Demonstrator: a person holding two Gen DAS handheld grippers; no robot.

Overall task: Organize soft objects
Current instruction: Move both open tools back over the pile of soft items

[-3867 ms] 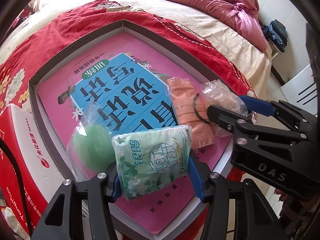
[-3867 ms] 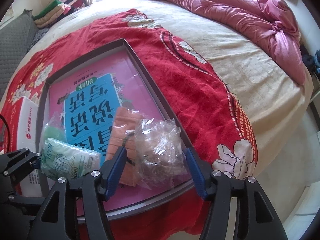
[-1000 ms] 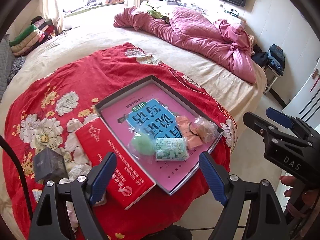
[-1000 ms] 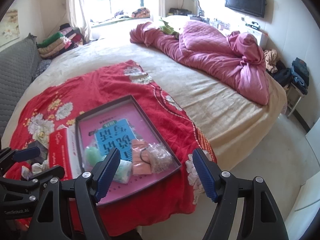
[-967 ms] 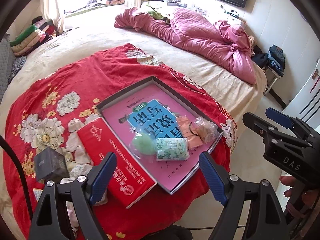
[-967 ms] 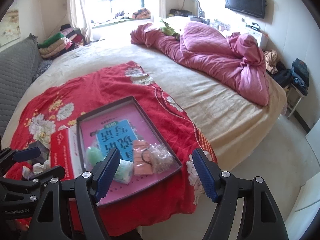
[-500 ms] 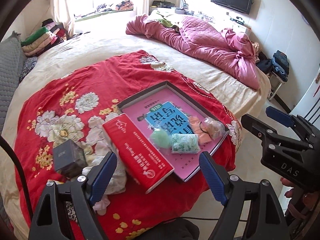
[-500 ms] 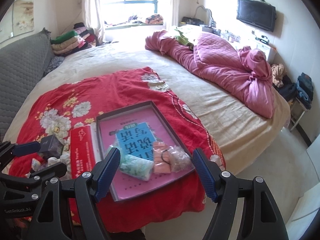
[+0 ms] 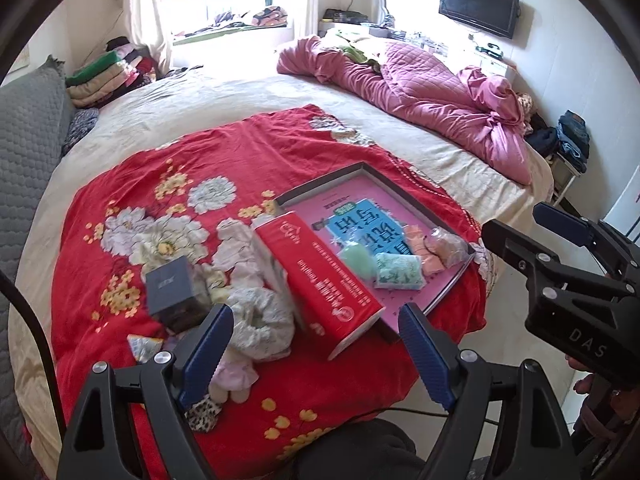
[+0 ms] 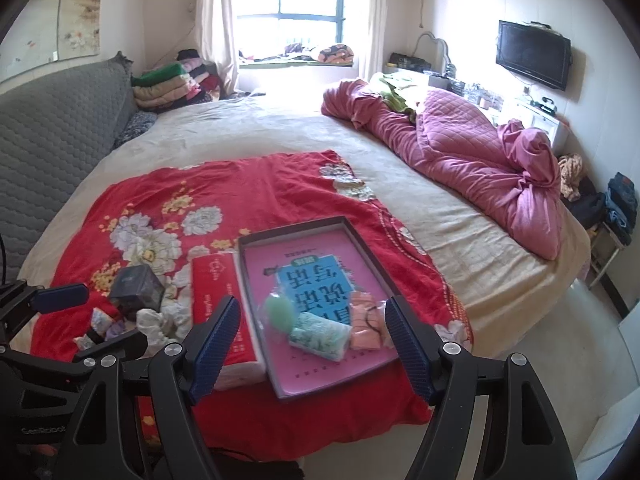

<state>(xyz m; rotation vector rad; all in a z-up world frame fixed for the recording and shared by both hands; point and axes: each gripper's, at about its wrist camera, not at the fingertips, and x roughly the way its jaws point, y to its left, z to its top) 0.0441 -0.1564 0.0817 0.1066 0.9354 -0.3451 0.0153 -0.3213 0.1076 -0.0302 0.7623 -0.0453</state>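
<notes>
At nine o'clock, crumpled cloths (image 9: 260, 320) lie partly hidden behind the released left gripper (image 9: 316, 344). The tray (image 10: 256, 240) at center holds green sponge (image 10: 278, 310), tissue pack (image 10: 320, 336), orange cloth (image 10: 364, 320); a bag hides behind the released right gripper (image 10: 310, 338).

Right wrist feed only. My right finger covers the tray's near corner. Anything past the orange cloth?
Observer: Yes, a clear plastic bag lies beside the orange cloth, inside the tray.
Operator: What sits outside the tray? The left gripper blocks that side.
Observer: By the black box: a white floral cloth bundle, what looks like a pale pink plush and a leopard-print piece, all on the red blanket.
Operator: Left fingers holding anything?
Observer: No, the left gripper is open, nothing between its fingers.
</notes>
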